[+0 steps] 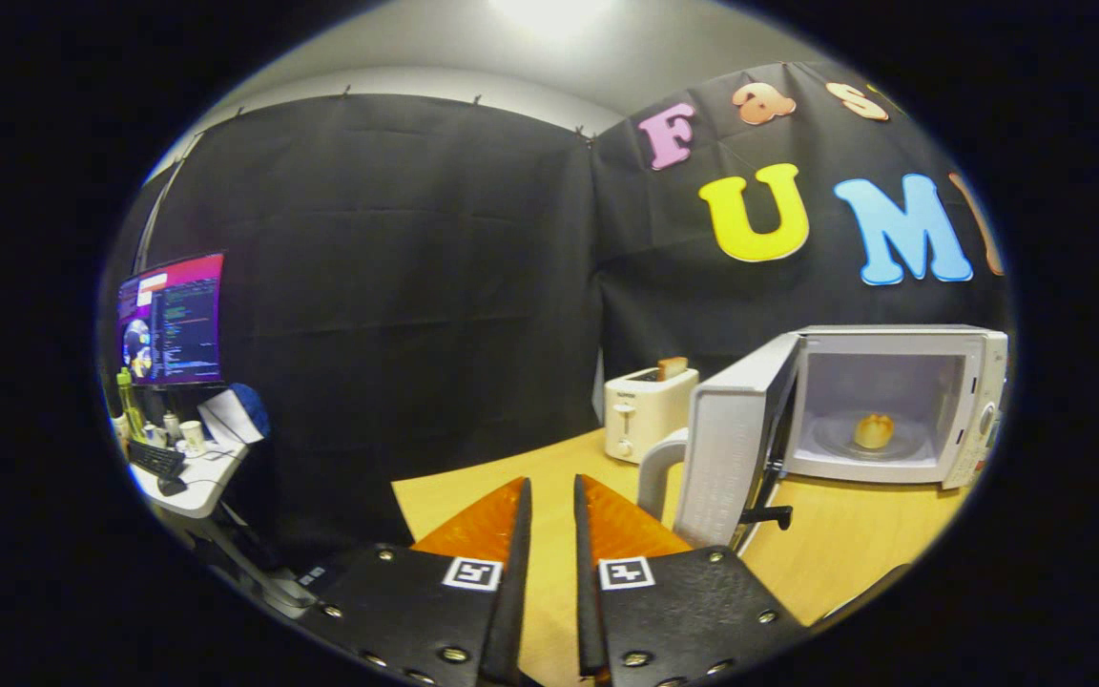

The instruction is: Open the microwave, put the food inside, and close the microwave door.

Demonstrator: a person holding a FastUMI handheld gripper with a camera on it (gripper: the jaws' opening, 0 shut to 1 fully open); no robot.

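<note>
**Standing open with the food inside**

Sitting on the glass turntable plate [836, 447] inside the cavity: a small, rounded, golden-brown piece of food [874, 430], bun-like, lit from within. Housed in a white microwave [974, 382] near the far right edge of the tabletop [855, 553], control panel down its right side. Swung wide to the left on its hinge: the microwave door [731, 448], pale grey on its inner face, with a curved white handle [656, 468] at its free edge. Left well apart from the gripper [552, 496], beyond the fingers and off to their right, with bare wood between. Held over the near edge of the tabletop, fingers close together with a narrow gap between them and nothing clamped; the door's handle nearest to the fingertips, just ahead and to the right, not touching.

Parked to the left of the door, toward the far edge of the tabletop: a white toaster [647, 412] with a slice of bread [672, 366] poking up from its slot. Seen far off to the left, past the tabletop's corner: a side desk [189, 482] carrying a lit monitor [173, 321], a keyboard [156, 459], a green bottle [129, 399] and a cup [193, 435].
</note>
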